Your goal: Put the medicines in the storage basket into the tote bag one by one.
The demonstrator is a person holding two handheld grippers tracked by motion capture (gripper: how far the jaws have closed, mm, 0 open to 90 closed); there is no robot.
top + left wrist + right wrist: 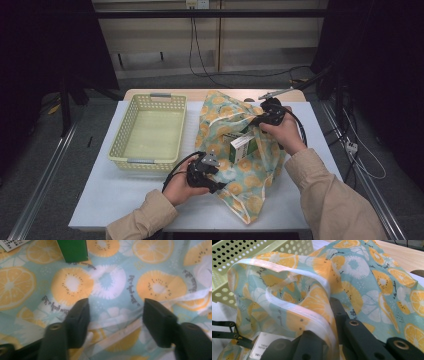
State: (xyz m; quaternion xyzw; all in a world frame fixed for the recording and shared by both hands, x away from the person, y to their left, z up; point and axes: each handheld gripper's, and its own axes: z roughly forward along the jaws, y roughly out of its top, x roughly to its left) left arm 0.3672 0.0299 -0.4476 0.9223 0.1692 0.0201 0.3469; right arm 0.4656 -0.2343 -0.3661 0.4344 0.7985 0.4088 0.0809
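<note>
One box [244,146] poked out of the fruit-print bag [235,150], and the cloth hid most of it, so I could not read its label. My right hand-held gripper [263,118] was pinched tight on the bag's white rim [322,322]. My left hand-held gripper [212,184] had its jaws wide apart over the cloth near the bag's bottom, maybe touching it. The bag lay on the white counter [125,195] beside one empty yellow basket [150,131]. The room behind was dark.

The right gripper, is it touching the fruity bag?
Touching. In the right gripper view, the right gripper has its jaws shut on the white-trimmed edge of the fruit-print bag, pinching the cloth between them.
</note>
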